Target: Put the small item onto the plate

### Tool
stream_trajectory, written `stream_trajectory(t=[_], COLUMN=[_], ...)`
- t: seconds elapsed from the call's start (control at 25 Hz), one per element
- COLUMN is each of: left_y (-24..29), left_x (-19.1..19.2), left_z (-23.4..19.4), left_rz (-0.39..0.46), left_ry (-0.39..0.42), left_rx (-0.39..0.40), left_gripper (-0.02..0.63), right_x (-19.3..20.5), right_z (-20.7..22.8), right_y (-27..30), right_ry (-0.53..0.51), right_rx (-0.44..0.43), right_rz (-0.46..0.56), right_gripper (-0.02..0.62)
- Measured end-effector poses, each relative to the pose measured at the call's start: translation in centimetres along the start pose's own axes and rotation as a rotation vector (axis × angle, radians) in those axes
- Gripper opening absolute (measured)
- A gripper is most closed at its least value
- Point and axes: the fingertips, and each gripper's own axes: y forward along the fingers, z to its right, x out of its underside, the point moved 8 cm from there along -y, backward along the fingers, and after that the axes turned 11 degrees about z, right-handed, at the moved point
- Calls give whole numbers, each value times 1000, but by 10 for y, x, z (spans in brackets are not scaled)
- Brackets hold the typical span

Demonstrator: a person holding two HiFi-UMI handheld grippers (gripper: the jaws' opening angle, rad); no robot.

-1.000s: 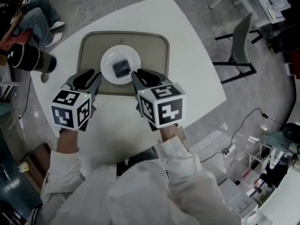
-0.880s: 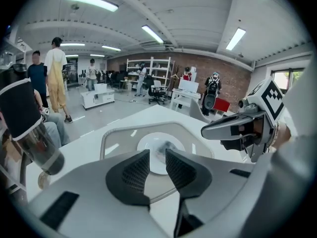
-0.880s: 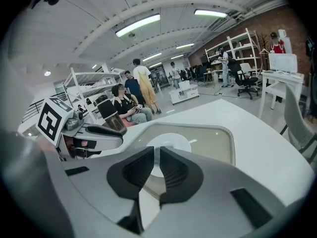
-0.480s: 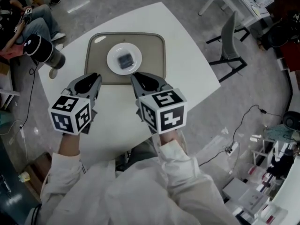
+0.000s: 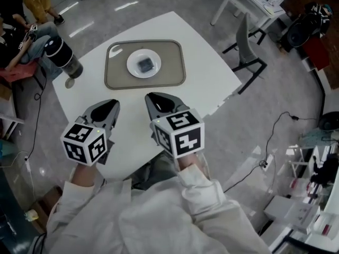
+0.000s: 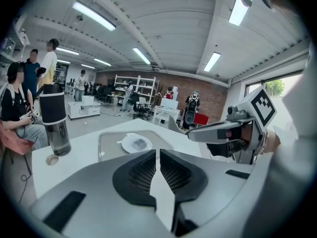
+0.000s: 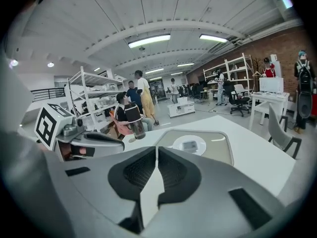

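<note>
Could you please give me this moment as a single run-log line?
small item on plate | plate on tray | left claw shut, empty | right claw shut, empty

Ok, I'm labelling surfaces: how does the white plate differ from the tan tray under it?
The white round plate is pale; the tan rectangular tray is darker, with rounded corners. The plate is much smaller and sits within the tray. The plate holds the small dark square item; the tray holds only the plate. Both lie flat, over the white table.
</note>
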Motion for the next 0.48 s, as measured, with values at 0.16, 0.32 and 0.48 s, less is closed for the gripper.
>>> stream_trajectory(t=[0.16,0.32,0.48], left_y=[-27,-44,-61], left_x=[21,30,30], left_z=[16,29,42], left_rz=[-42,-28,5], left_ry=[7,-3,1], left_rx=[52,71,89], left_gripper=[28,25,25], right_x=[15,29,32], right_z=[-38,-67,-82], right_y=[-20,-31,-43], right_ry=[42,26,-10], right_rx=[-5,-25,-51], right_rz=[28,32,27], right_gripper=[26,26,23])
